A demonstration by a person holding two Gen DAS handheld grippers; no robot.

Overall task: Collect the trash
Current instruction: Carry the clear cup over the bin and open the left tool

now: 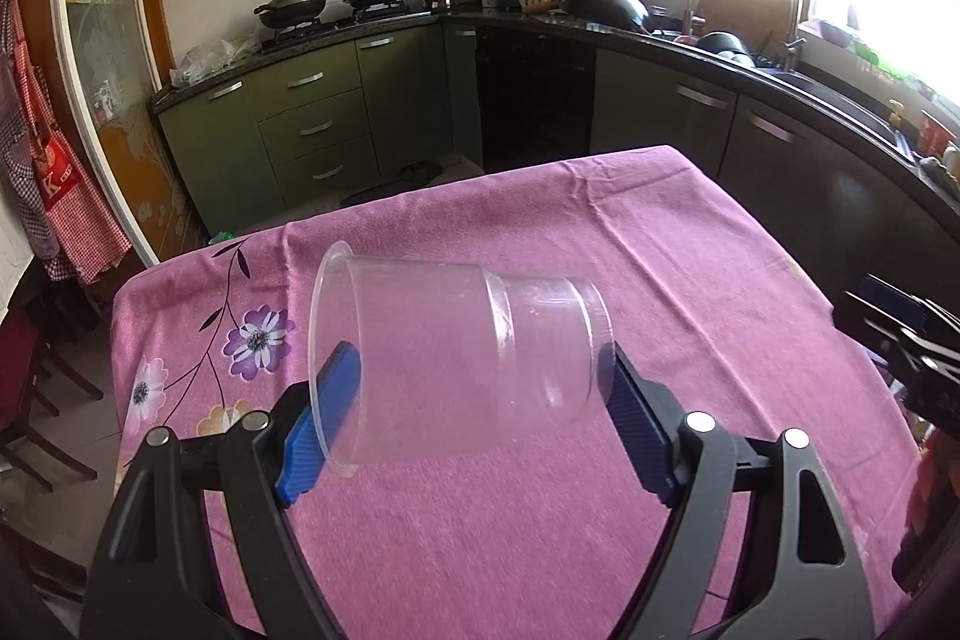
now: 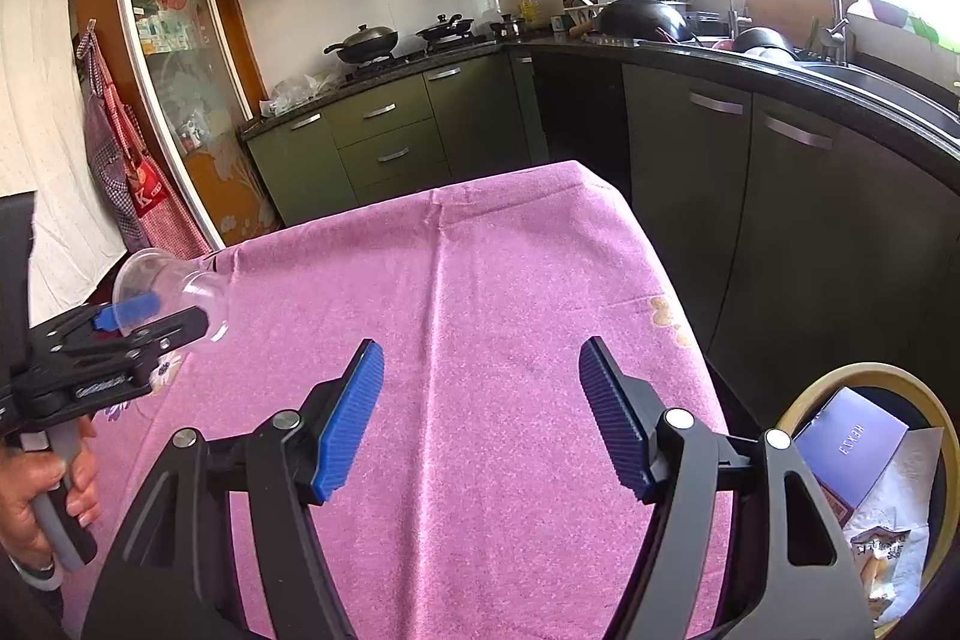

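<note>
My left tongs (image 1: 480, 388) grip a clear plastic cup (image 1: 456, 358), lying sideways between the blue pads: one pad just inside the wide mouth at the left, the other against the base end at the right. The cup is lifted off the worktop (image 1: 690, 244); I see pink cloth under and through it.

Handling, as I judge it: very light, thin-walled, springy. It would dent or pop free if squeezed hard. The smooth plastic looks slippery, and an end-to-end hold lets it pivot. A pinch across the rim or mid-wall would be steadier, but light pressure should do for a short carry. It seems empty, so no spill risk that I can see.

My right tongs (image 2: 480, 400) stand wide open, holding nothing, above bare cloth. From the right wrist view, the cup and left tongs sit at far left, with my left hand (image 2: 36, 508) on the grip.

Low at right, just beside the worktop's edge, is the trash bin (image 2: 864, 376) with a yellowish rim. Inside are a purple box (image 2: 852, 451) and crumpled paper (image 2: 888, 544). The cup is well apart from it, across the worktop.

The cloth carries a flower print (image 1: 258, 340) on the left side.

Beyond: green kitchen cabinets (image 1: 312, 124), pans on the stove (image 1: 294, 7), a crowded counter under a bright window.
</note>
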